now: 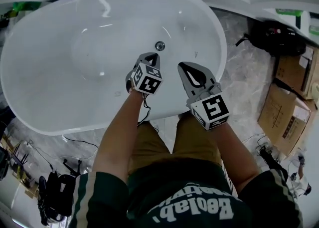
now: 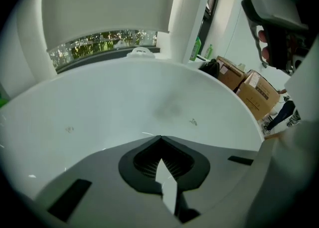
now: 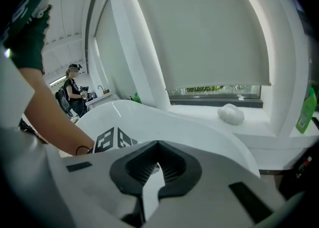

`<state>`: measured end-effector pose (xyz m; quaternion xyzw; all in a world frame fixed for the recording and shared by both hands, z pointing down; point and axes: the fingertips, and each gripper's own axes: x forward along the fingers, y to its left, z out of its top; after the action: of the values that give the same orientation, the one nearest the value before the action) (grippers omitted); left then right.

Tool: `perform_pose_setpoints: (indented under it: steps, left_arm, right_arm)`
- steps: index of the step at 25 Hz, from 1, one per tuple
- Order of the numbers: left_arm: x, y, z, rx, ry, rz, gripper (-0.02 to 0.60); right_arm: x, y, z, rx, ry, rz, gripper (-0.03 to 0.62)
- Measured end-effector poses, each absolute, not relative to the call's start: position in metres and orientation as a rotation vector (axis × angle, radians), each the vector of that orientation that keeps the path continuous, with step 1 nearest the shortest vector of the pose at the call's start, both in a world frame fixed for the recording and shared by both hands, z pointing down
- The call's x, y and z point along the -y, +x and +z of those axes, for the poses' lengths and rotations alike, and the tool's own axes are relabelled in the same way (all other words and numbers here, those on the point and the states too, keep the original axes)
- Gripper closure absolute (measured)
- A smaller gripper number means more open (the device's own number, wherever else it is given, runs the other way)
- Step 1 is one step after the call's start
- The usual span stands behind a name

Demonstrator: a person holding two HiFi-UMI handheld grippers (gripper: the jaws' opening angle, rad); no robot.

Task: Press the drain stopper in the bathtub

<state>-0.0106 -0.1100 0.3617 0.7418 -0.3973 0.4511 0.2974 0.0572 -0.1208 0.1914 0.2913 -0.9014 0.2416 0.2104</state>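
The drain stopper (image 1: 159,46) is found just beyond the clenched, empty left gripper (image 1: 152,57), the likewise clenched, empty right gripper (image 1: 185,67) being farther off.

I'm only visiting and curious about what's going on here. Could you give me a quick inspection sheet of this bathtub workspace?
Surface: white tub, bare inside.
Job's things: stopper at the tub's bottom, seemingly untouched.
Clutter: nothing seen in the tub.
Grippers: left gripper shut, empty, close to the stopper; right gripper shut, empty, beside the left one.
Cables: thin cable hanging from the left gripper; floor cables by the tub.
Surroundings: boxes, black bag, marble floor.
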Motion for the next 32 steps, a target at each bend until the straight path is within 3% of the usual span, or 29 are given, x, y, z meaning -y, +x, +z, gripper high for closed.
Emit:
perform_pose_setpoints:
  steps: [32]
  left_arm:
    - [0.088,0.017,-0.068,1.354,2.537,0.716,0.577]
  right_arm:
    - [0.1,0.045,-0.08,2.696,0.939,0.285,0.58]
